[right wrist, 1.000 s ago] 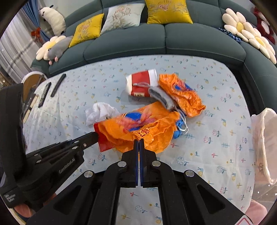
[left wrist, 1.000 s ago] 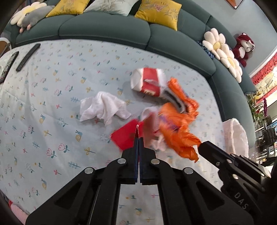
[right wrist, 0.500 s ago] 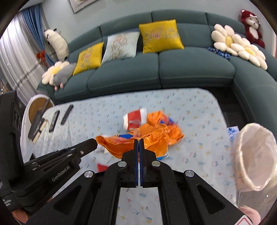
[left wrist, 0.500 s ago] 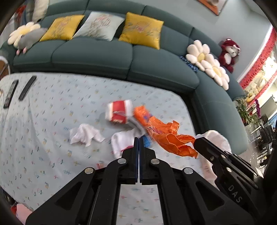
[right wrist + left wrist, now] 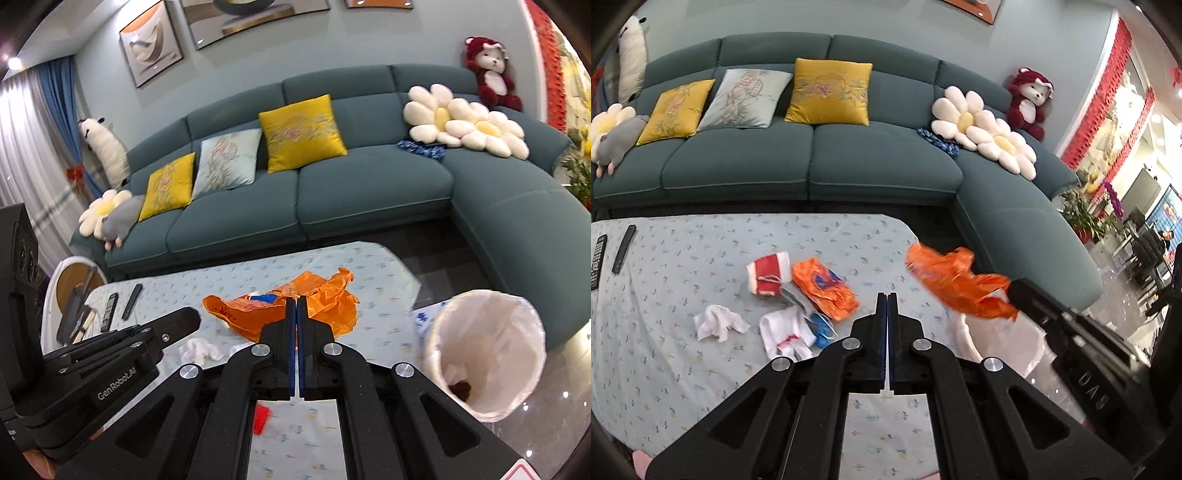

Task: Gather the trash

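Right wrist view: the right gripper (image 5: 296, 301) is clamped on an orange bag (image 5: 280, 314), lifted off the table (image 5: 384, 273) and near the lined bin (image 5: 487, 354), which already holds one dark scrap. The left gripper (image 5: 887, 297) is closed with nothing seen between its fingers. Most of the work is judged left: a red-and-white wrapper (image 5: 767, 275), another orange bag (image 5: 823, 288), two white wads (image 5: 718, 322), a blue scrap and a red scrap (image 5: 262, 417) remain on the cloth.
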